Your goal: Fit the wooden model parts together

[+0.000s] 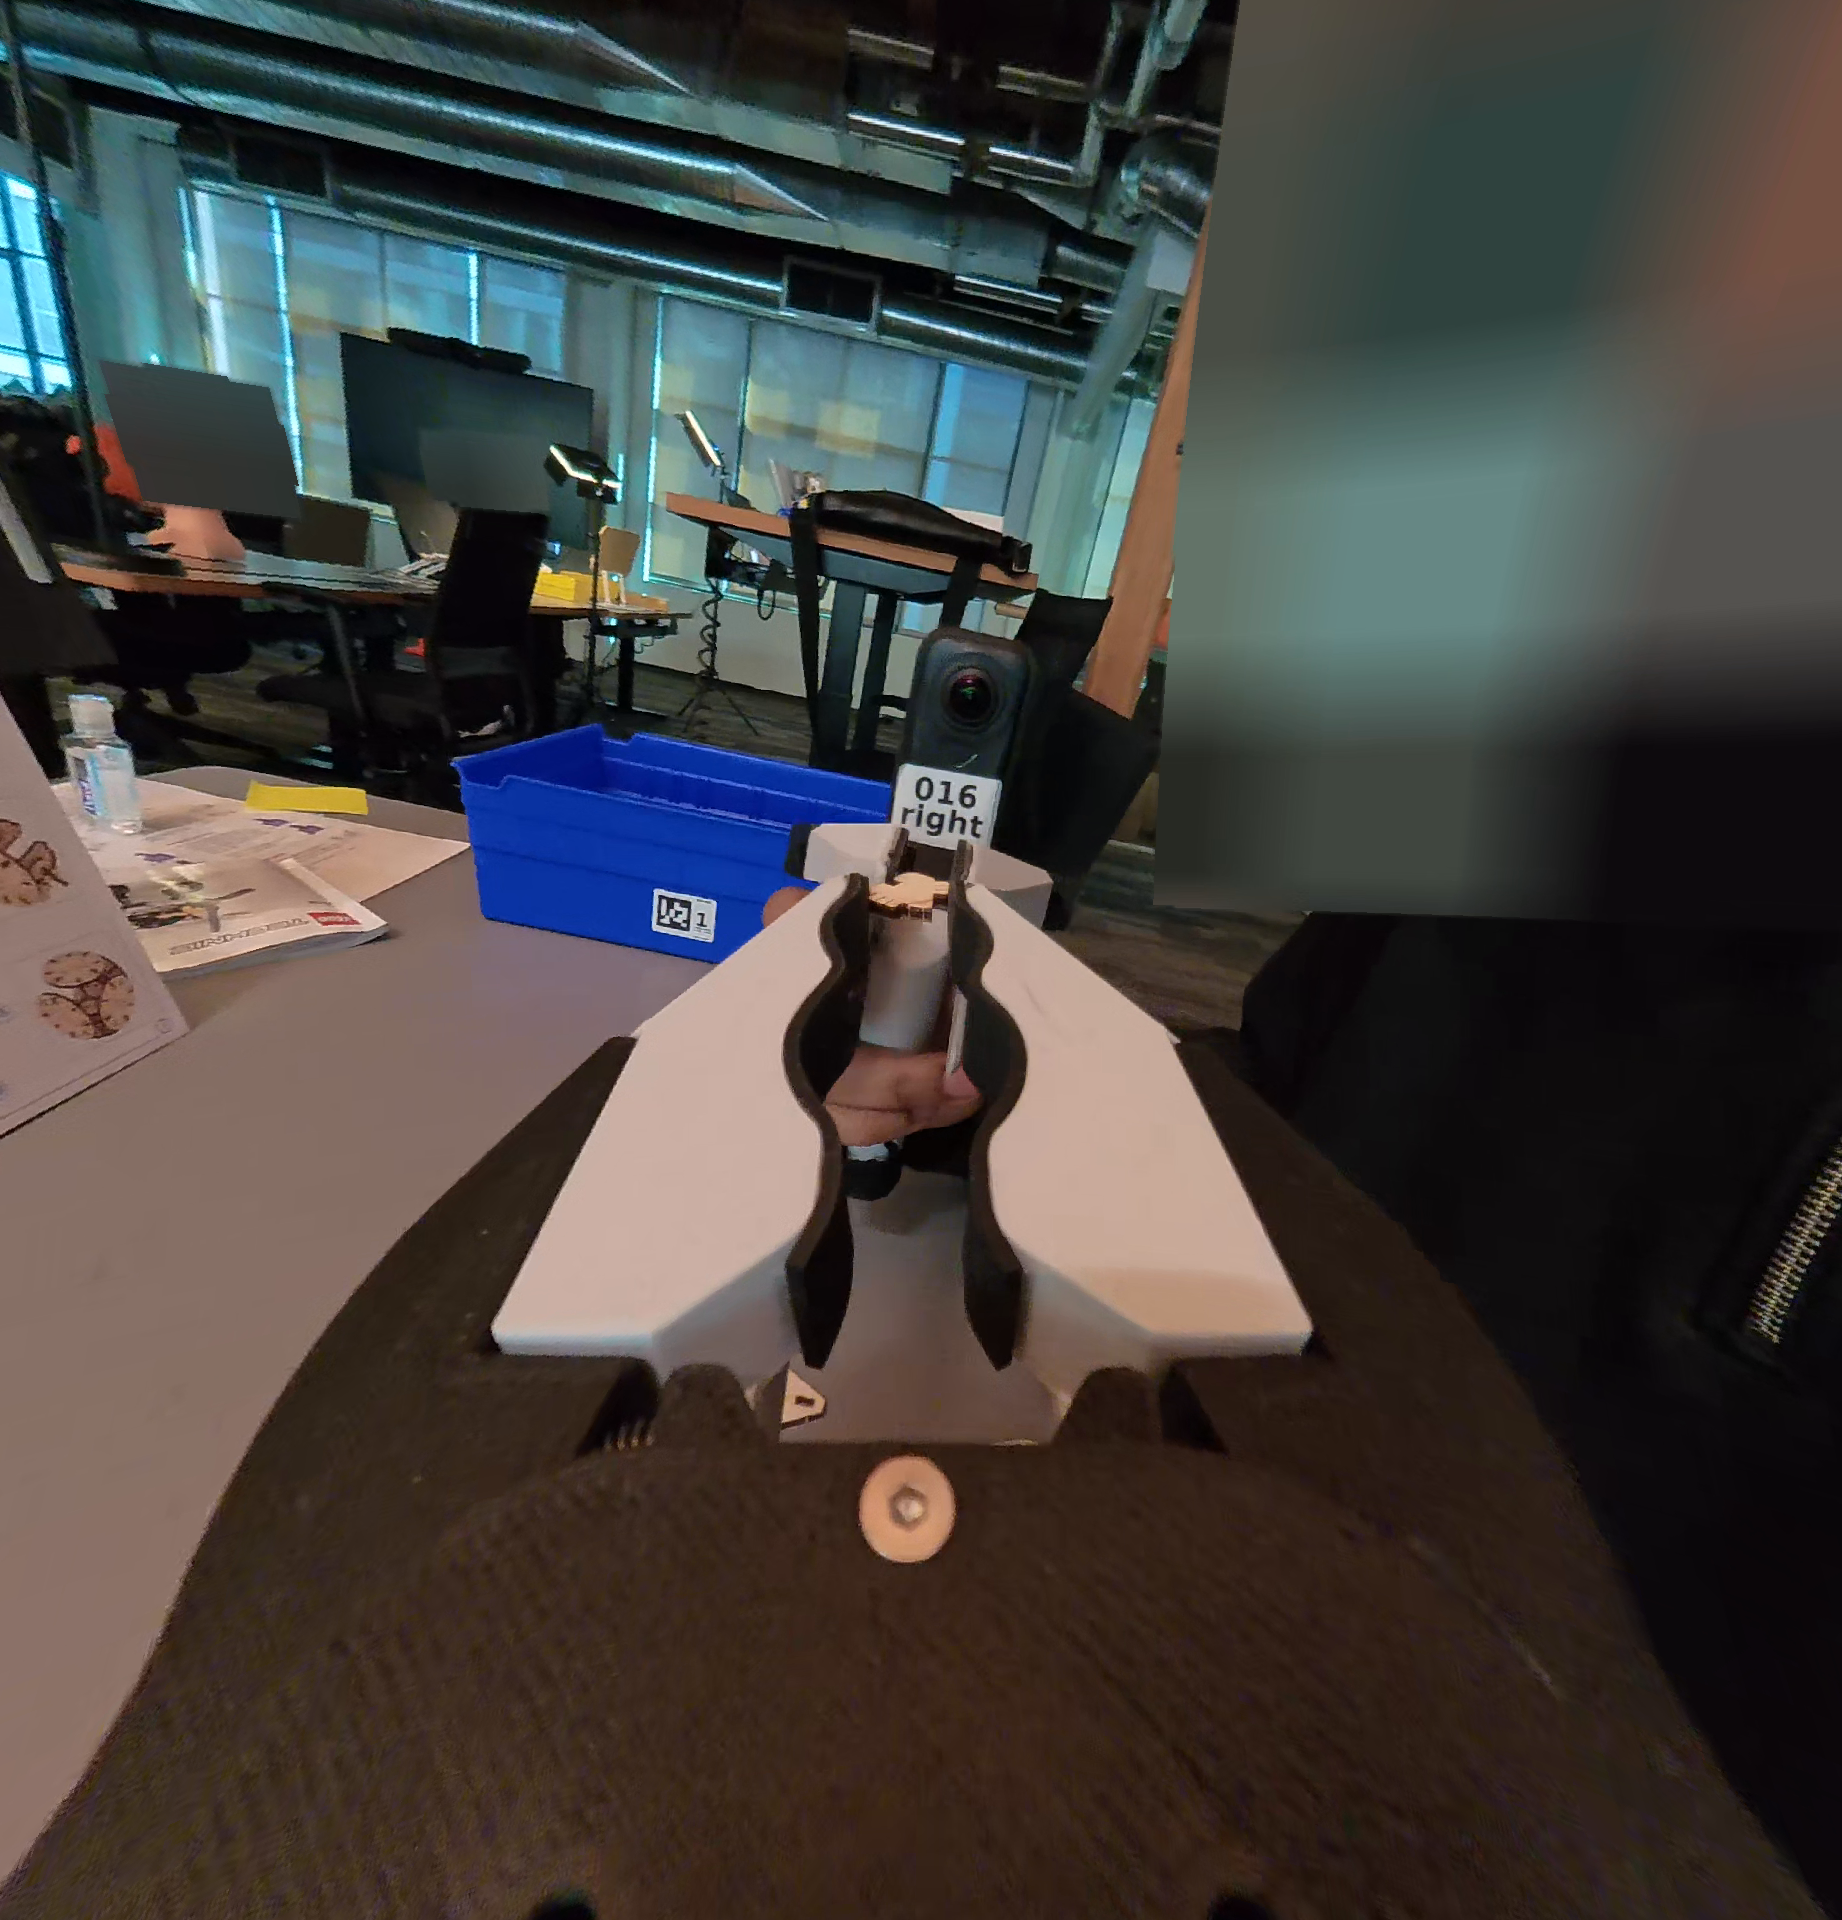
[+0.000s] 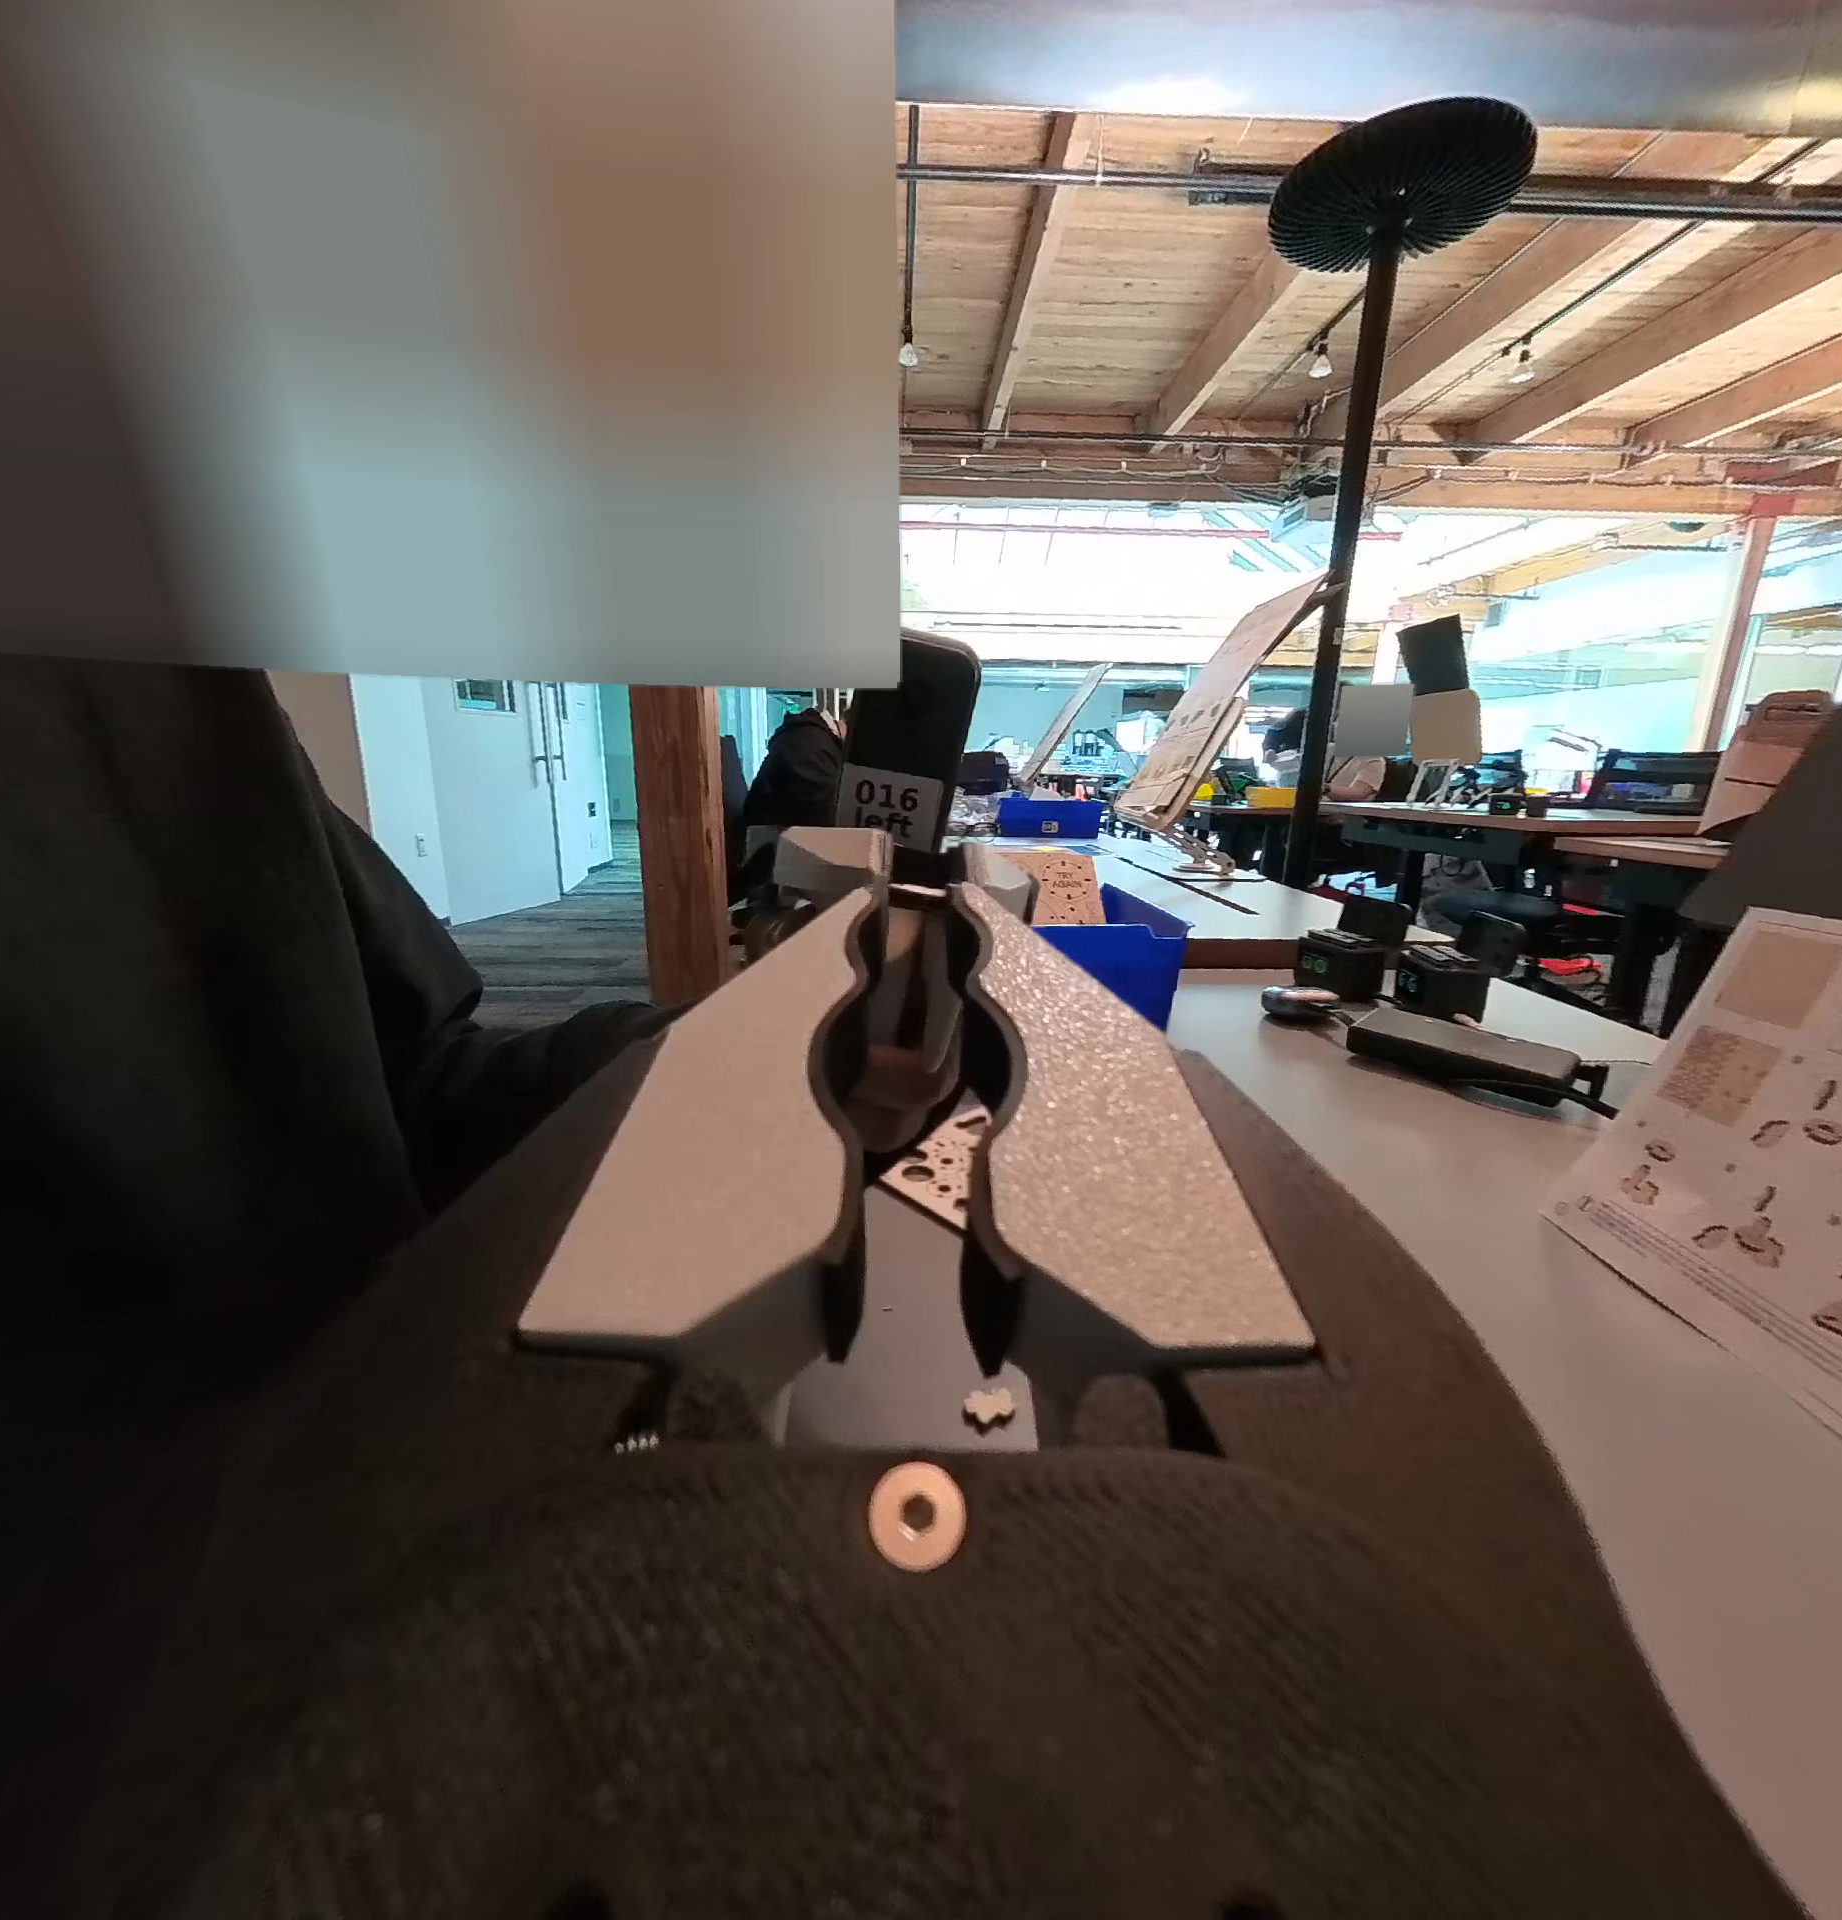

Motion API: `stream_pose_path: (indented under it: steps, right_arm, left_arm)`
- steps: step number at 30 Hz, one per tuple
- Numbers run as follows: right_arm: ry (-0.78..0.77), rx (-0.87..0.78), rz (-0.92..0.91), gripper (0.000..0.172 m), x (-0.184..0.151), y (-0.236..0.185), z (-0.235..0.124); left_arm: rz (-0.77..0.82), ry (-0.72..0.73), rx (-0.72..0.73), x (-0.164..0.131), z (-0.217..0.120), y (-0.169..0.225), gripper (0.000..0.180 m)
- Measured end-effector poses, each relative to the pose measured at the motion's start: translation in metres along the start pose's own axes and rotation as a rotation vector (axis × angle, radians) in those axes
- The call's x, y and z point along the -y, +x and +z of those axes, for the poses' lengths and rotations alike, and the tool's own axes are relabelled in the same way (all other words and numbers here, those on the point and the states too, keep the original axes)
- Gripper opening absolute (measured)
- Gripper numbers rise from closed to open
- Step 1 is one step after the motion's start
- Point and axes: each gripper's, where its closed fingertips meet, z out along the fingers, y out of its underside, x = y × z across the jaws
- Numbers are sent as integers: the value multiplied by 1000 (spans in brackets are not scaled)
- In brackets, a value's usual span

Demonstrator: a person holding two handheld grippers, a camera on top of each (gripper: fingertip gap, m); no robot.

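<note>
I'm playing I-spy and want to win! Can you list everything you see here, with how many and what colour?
wooden piece: one, pale tan, between the tips of both tongs
bin: one, blue, on the table behind the tongs
table: one, grey, under everything
bottle: one, clear, far left on the table
booklet: one, white, lying beside the bottle
sticky note: one, yellow, left of the bin
charger boxes: two, black, on the table's right side
floor lamp: one, black, standing behind the table
left tongs: white fingers, black pads, gripping the wooden piece
right tongs: grey fingers, gripping it from the opposite side
</note>
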Motion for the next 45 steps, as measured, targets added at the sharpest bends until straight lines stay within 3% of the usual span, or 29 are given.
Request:
stream_pose_path:
  steps: [9, 12, 14, 17, 20, 31, 36, 45]
  right_arm:
    - [21, -44, 14, 9, 3, 7, -2]
    - [14, -116, 67, 8, -1, 23, -5]
    - [-20, -225, 145, 3, -12, 46, -12]
    - [-21, -244, 351, 9, -22, 62, -19]
    - [43, -166, 509, 13, -18, 59, -18]
    - [87, 9, 792, 17, -20, 46, -12]
    - [60, 4, 793, 1, -25, 46, -13]
    - [36, 39, 828, 4, -28, 42, -13]
  left_arm:
    - [70, 50, 152, 10, -11, -22, 13]
    - [231, 26, 307, 11, -17, -36, 13]
    - [389, 1, 494, 14, -25, -53, 13]
    - [551, -92, 586, 7, -24, -58, 13]
    - [627, -147, 592, -2, -16, -56, 13]
    - [667, -191, 529, -19, 0, -47, 13]
    - [677, -191, 509, -21, 3, -43, 13]
    - [708, -208, 503, -24, 3, -42, 13]
